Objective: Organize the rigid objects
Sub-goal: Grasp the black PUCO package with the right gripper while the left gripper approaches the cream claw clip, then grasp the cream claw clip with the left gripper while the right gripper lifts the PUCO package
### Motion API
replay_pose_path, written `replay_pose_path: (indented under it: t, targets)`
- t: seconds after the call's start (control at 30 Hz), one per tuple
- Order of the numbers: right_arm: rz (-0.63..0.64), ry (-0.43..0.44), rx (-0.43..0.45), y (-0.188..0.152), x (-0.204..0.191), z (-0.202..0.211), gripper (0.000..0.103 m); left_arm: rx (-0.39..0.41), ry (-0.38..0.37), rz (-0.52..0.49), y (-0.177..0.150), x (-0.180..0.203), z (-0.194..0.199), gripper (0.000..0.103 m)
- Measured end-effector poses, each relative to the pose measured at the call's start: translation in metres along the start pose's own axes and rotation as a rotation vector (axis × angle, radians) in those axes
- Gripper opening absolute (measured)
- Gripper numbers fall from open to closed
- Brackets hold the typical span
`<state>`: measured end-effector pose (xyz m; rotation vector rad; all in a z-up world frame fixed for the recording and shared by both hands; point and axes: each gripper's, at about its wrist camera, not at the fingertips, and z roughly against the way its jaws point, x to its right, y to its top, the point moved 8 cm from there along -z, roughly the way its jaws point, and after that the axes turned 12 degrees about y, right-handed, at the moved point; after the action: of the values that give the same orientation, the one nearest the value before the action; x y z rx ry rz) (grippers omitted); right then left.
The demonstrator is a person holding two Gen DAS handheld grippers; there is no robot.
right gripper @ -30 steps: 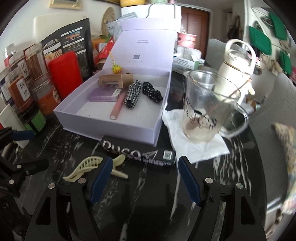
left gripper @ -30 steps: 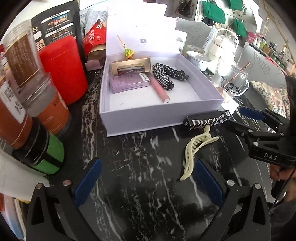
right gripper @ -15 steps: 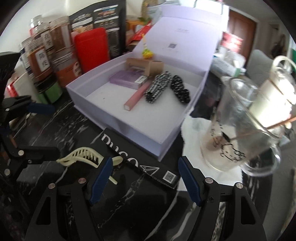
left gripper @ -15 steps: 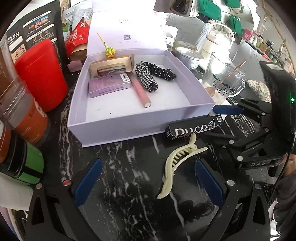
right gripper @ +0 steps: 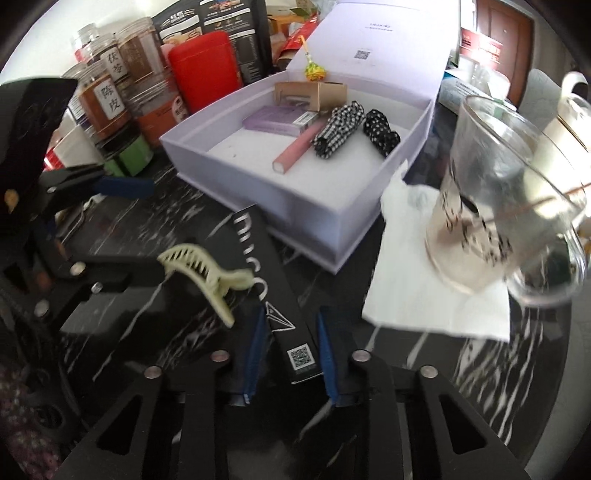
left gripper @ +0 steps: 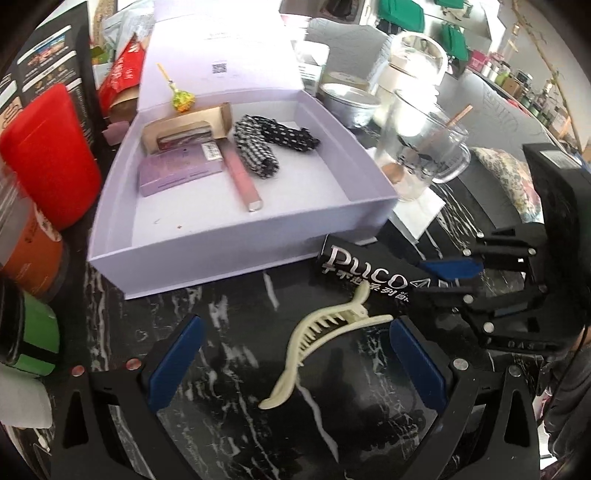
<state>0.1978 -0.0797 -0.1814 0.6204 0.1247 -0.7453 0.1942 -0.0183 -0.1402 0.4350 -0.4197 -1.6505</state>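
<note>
The right hand-held gripper (right gripper: 290, 350) is closing its blue-padded jaws on the near end of a long black cardboard box with silver lettering (right gripper: 271, 291), which lies between the pads and slants up off the bench toward the lavender box. The left hand-held gripper (left gripper: 295, 363) stands wide open over a cream plastic claw hair clip (left gripper: 325, 343), which lies on the bench between its fingers without touching them.

The bench (left gripper: 229, 376) is glossy black stone veined with white. On it sits an open, shallow lavender cardboard box (left gripper: 207, 258) with its lid raised behind; inside lie a pink tube, a purple packet, a tan carton and two black-and-white fabric hair ties. Just beside its right corner a clear glass mug with a cartoon print (right gripper: 495, 221) stands on a white paper napkin (right gripper: 417, 284). To the box's left crowd a red plastic canister (left gripper: 48, 155) and labelled clear jars of brown contents (right gripper: 107, 99). Beyond the bench the room shows a dark wooden door (right gripper: 498, 40) and green bags hanging on the far wall (left gripper: 402, 11).
</note>
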Motion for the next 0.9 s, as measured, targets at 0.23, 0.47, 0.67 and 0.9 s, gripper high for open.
replay_pose_path:
  t: [0.23,0.47,0.67,0.9]
  targets:
    - [-0.063,-0.063,0.017,-0.032,-0.004,0.018,0.019,-0.021,-0.025,-0.045,-0.007,0.021,-0.012,0.103]
    - [-0.125,-0.097,0.054,-0.062,-0.006,0.041,0.019,0.000,0.033,-0.122,-0.012,0.033,-0.021,0.103]
    - [-0.158,-0.103,0.074,-0.077,-0.011,0.050,0.019,0.000,0.032,-0.182,-0.012,0.044,-0.032,0.090]
    - [-0.181,-0.132,0.093,-0.080,-0.011,0.050,0.020,0.052,0.047,-0.202,-0.011,0.048,-0.026,0.046]
